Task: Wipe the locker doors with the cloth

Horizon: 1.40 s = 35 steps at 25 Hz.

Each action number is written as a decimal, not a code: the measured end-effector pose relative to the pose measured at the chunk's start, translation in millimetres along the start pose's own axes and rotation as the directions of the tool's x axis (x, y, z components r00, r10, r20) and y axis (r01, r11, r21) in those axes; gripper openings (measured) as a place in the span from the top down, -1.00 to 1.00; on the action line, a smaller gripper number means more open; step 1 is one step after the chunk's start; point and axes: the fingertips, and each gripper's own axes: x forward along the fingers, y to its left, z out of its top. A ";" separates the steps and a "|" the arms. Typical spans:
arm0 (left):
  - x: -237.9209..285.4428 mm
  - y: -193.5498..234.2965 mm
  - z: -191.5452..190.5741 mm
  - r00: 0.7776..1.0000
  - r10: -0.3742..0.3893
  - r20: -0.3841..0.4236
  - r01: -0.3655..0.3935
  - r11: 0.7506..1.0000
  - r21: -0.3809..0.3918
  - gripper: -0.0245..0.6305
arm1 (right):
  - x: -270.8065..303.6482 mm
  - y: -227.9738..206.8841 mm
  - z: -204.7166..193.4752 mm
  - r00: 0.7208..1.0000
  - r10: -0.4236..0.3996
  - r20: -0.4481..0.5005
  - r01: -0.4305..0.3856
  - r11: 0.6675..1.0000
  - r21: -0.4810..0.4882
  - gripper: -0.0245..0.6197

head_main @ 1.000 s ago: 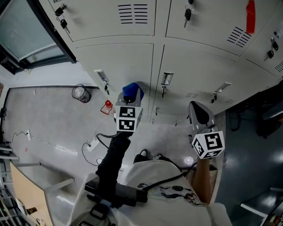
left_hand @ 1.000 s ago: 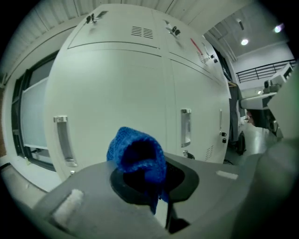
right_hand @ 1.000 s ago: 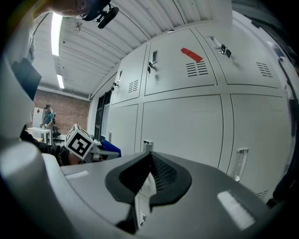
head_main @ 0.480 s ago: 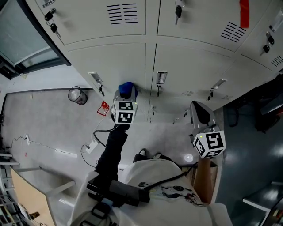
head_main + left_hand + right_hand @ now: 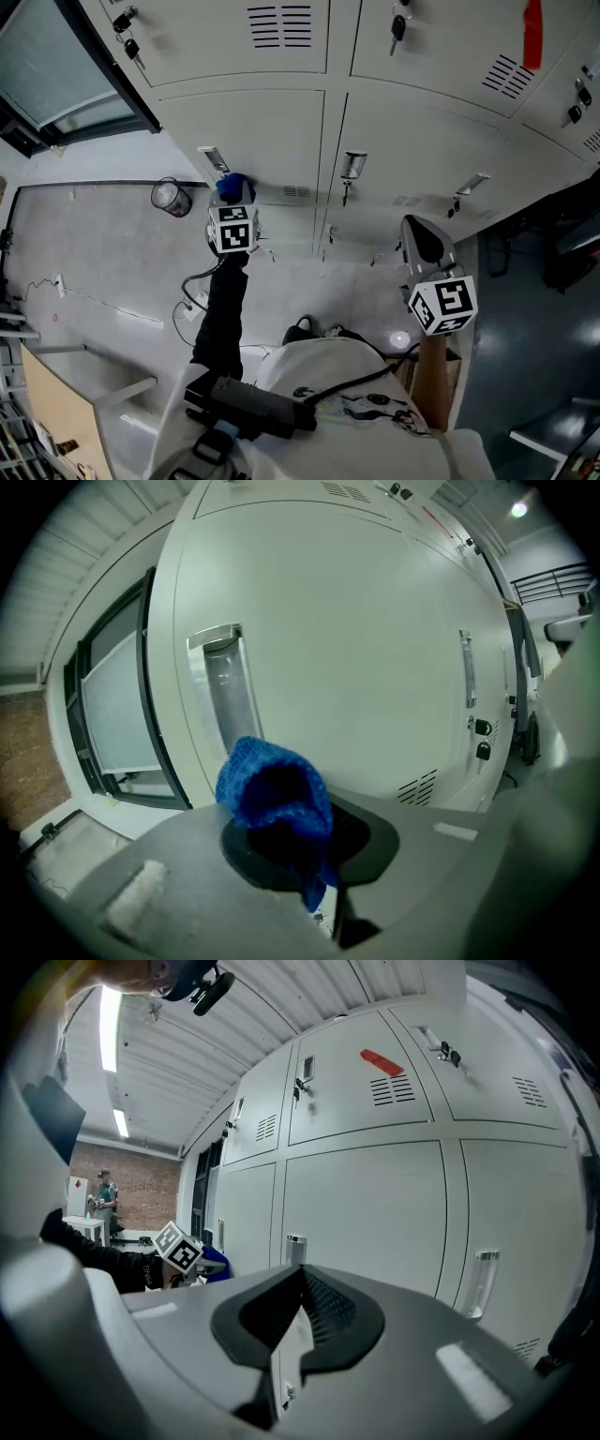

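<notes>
Pale grey lockers (image 5: 281, 131) fill the wall ahead of you, keys hanging in their locks. A dark-framed window (image 5: 56, 66) sits to the left, and a wire bin (image 5: 172, 198) stands on the pale floor (image 5: 103, 253). Your left hand-held gripper (image 5: 232, 199) is clamped on the blue cloth (image 5: 232, 186), close against the lower left door just beside its handle (image 5: 214, 159). Half a second ago the cloth was further right, between two handles. Your right hand-held gripper (image 5: 419, 234) has stayed low, jaws together and empty.
</notes>
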 end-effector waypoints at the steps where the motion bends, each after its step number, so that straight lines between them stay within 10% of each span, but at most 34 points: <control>1: 0.4 2.3 -1.0 1.000 0.005 -0.001 -0.005 1.000 0.000 0.85 | 0.5 1.2 0.2 1.000 0.003 0.000 -0.003 1.000 -0.002 0.91; 6: -6.0 -9.2 0.9 1.000 -0.013 0.023 0.014 0.999 -0.031 0.85 | -1.9 3.9 2.9 1.000 0.008 0.008 -0.008 1.000 -0.010 0.91; 19: -7.2 -189.2 0.6 0.929 -0.364 0.062 0.358 0.930 0.085 0.85 | -15.0 -5.4 -3.4 0.999 -0.032 -0.009 0.032 0.999 -0.002 0.91; 35: 32.5 -119.8 -44.2 0.971 -0.241 -0.009 0.241 0.971 0.002 0.85 | -16.4 -13.0 -1.9 0.999 -0.048 -0.023 0.047 0.999 -0.021 0.91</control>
